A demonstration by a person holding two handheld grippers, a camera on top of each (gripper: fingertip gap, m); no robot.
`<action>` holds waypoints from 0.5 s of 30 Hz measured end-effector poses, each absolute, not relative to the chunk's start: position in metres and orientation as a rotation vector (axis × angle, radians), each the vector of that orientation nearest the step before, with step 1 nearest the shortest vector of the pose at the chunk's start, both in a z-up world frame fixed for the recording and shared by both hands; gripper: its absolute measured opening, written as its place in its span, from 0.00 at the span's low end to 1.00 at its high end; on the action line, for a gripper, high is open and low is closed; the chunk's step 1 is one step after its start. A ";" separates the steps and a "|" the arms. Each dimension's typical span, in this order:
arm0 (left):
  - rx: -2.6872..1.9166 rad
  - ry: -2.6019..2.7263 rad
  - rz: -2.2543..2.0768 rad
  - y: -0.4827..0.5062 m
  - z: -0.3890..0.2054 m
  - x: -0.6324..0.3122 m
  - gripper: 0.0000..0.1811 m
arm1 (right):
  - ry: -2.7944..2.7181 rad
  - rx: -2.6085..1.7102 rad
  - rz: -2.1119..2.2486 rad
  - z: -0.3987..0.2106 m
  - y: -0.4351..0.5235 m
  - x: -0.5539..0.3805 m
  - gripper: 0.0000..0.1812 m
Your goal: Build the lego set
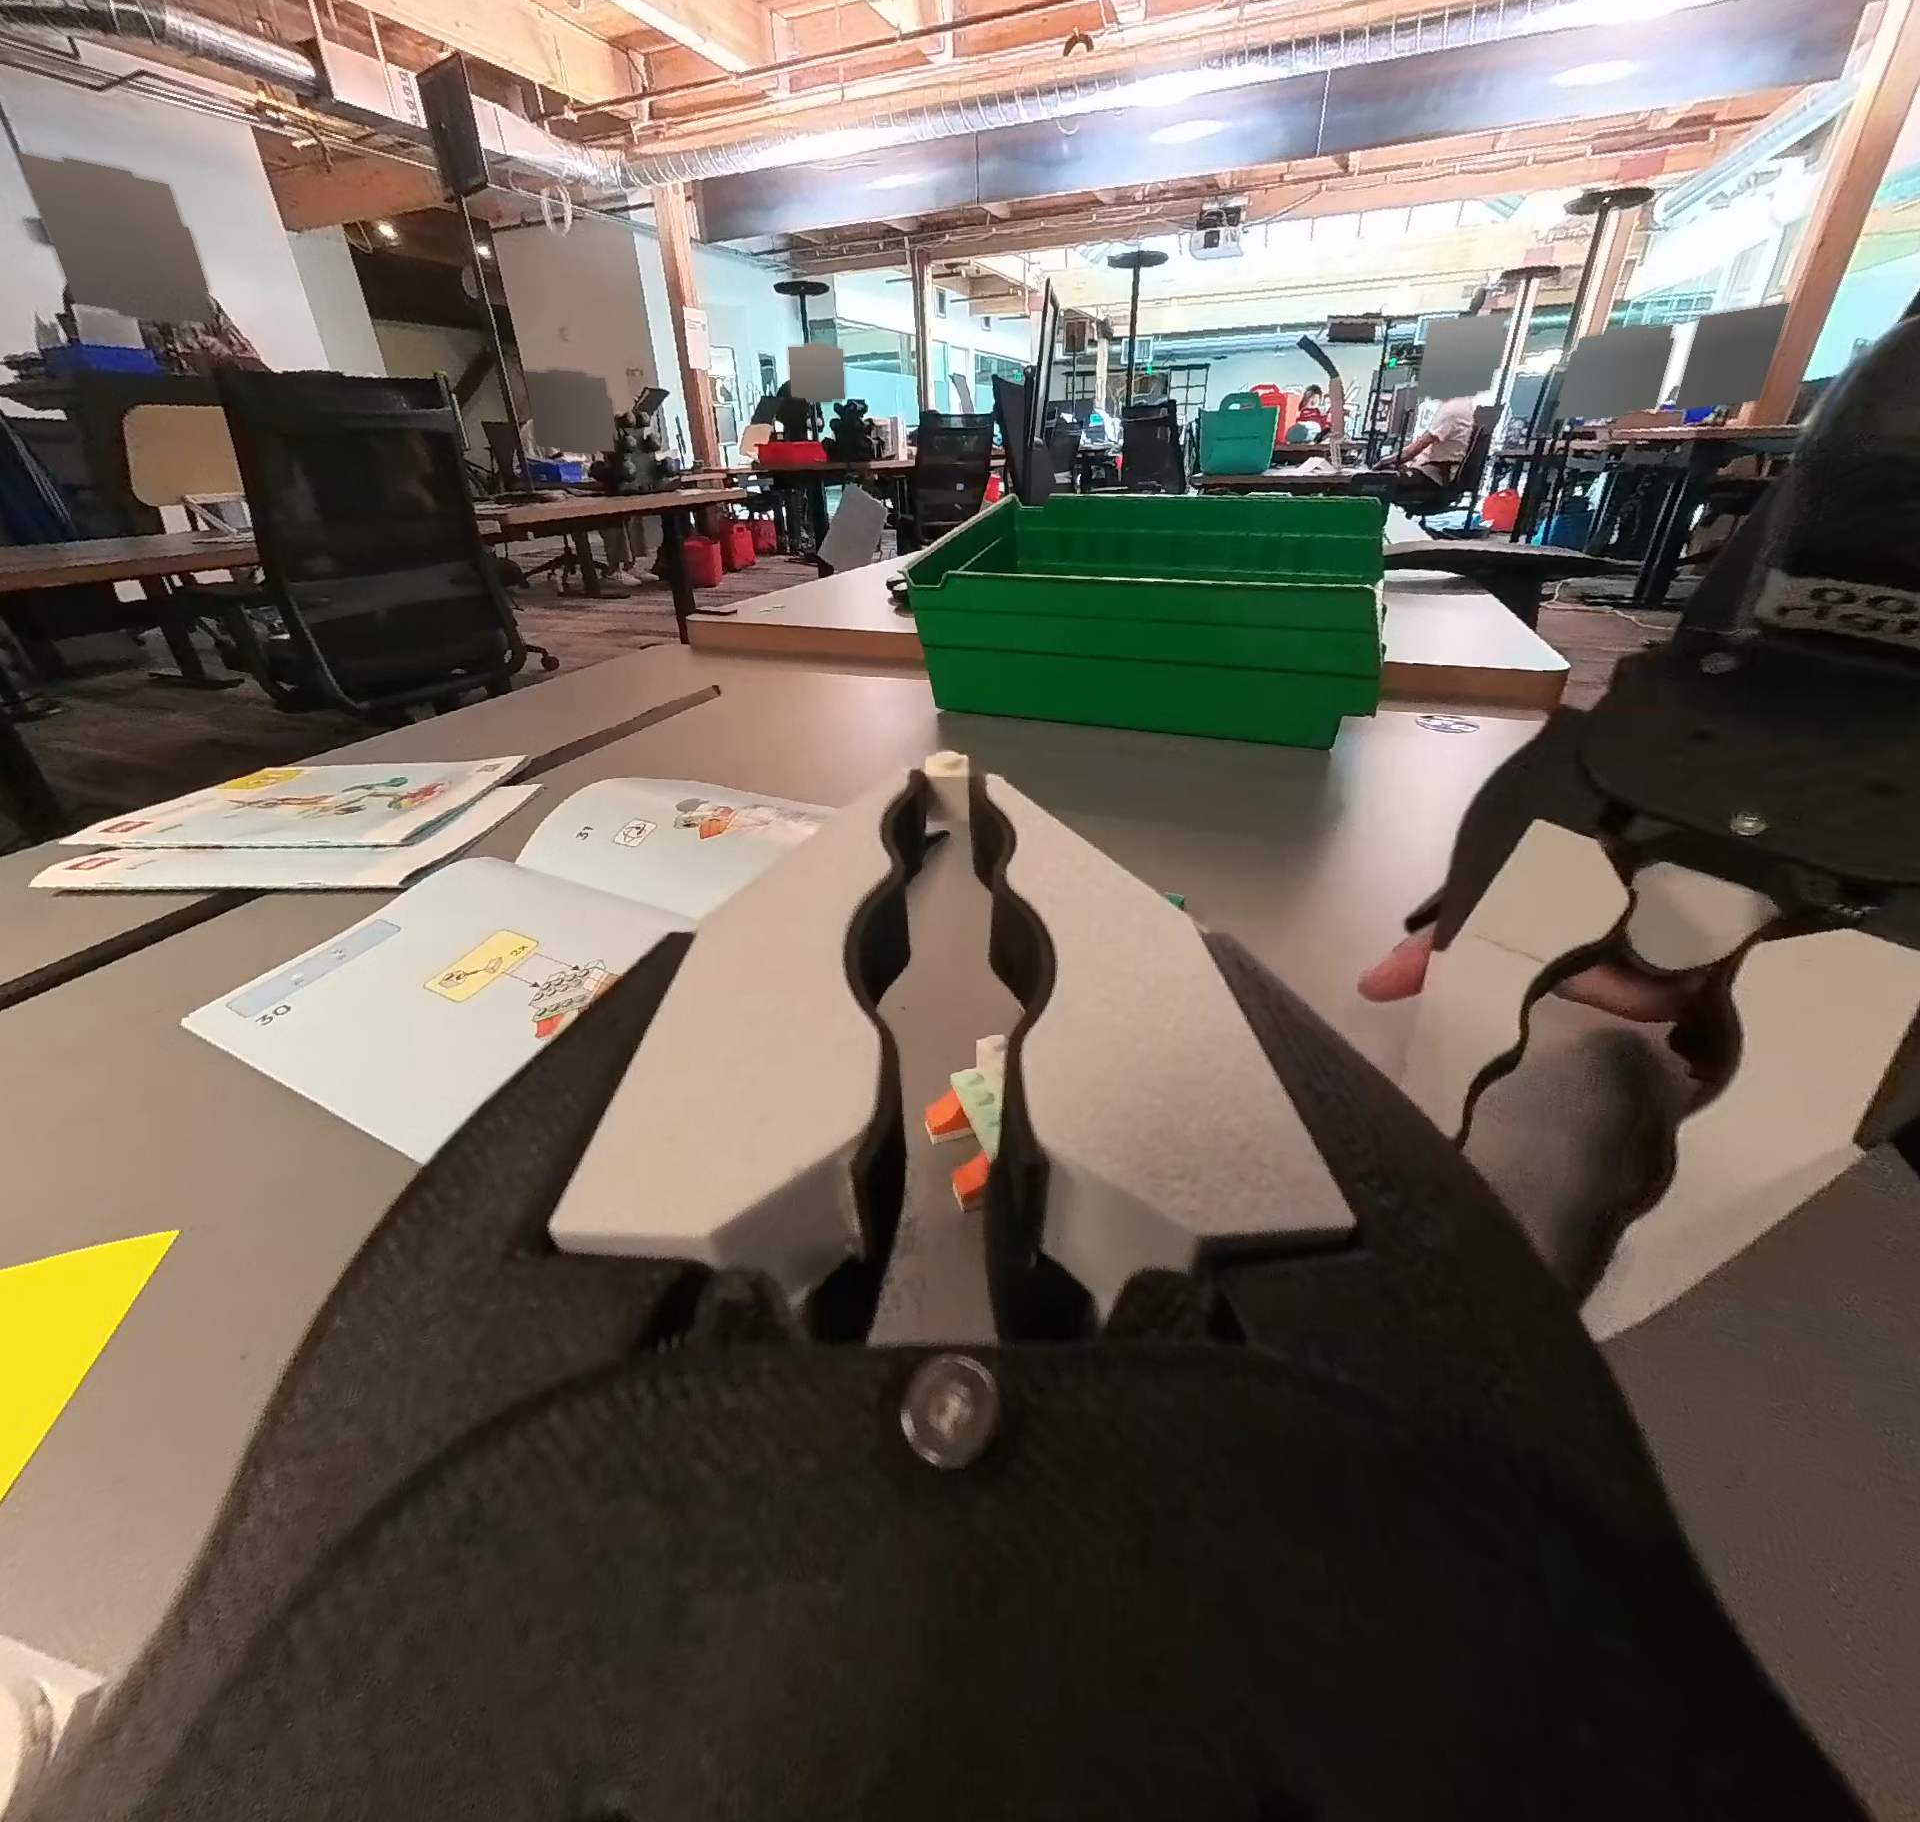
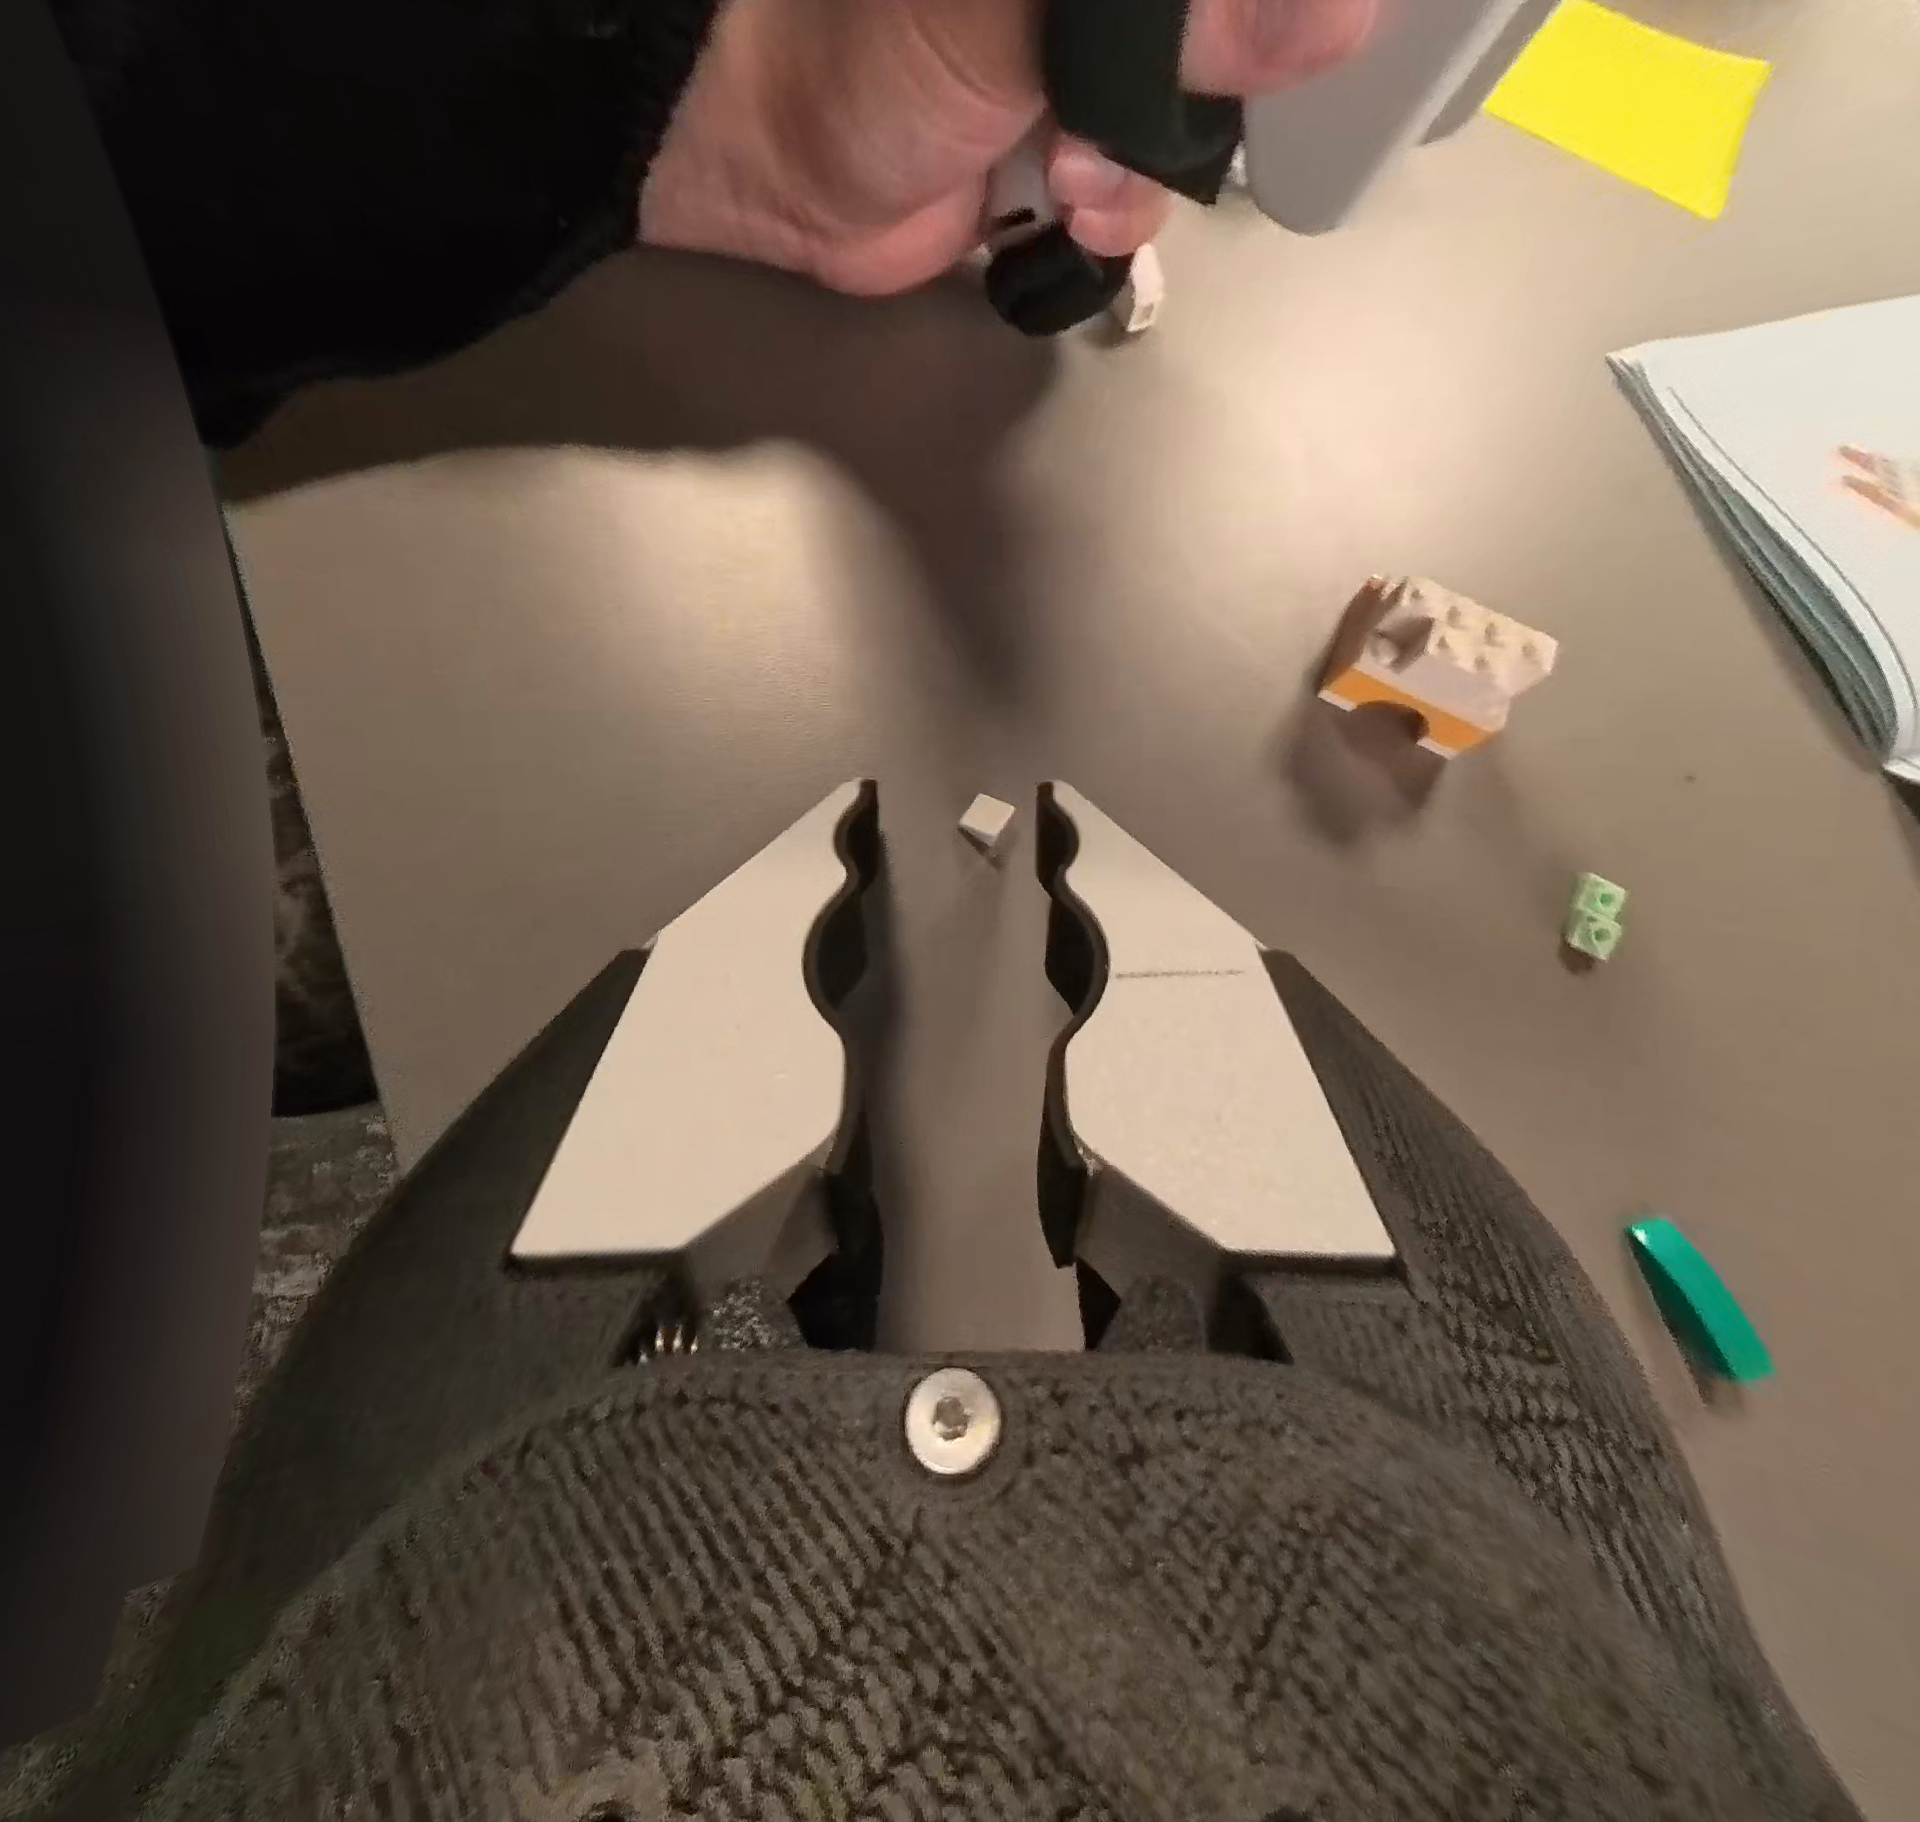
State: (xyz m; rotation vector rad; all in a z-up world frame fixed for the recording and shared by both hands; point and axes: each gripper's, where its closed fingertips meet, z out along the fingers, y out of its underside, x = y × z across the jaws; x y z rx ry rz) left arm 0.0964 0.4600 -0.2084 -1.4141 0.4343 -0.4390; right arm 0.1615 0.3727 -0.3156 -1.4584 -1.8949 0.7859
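My left gripper (image 1: 948, 798) is shut on a small white brick (image 1: 947, 766) whose studded end sticks out past the tips. Through the gap between its fingers I see a small orange, mint and white assembly (image 1: 977, 1112) on the grey table (image 1: 260, 1253). My right gripper (image 2: 954, 804) is open and points down at the table, with a tiny white piece (image 2: 987, 827) lying between its tips. It also shows in the left wrist view (image 1: 1558, 951). A white and orange block assembly (image 2: 1439, 660) stands to the right of it.
A mint piece (image 2: 1595, 920), a dark green curved piece (image 2: 1699, 1294) and another white brick (image 2: 1143, 292) lie on the table. An open instruction booklet (image 1: 436, 983), closed booklets (image 1: 312, 816), yellow paper (image 1: 62, 1336) and stacked green bins (image 1: 1143, 629) are around. A hand (image 2: 883, 110) is at the top.
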 end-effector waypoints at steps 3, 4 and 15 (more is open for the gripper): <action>-1.423 0.441 -0.445 0.460 -0.210 0.098 0.03 | -1.959 -1.412 0.831 -0.320 0.369 0.161 0.15; -1.425 0.442 -0.445 0.461 -0.211 0.098 0.03 | -1.973 -1.401 0.845 -0.321 0.368 0.160 0.15; -1.442 0.428 -0.476 0.462 -0.213 0.098 0.03 | -1.995 -1.374 0.857 -0.316 0.375 0.170 0.09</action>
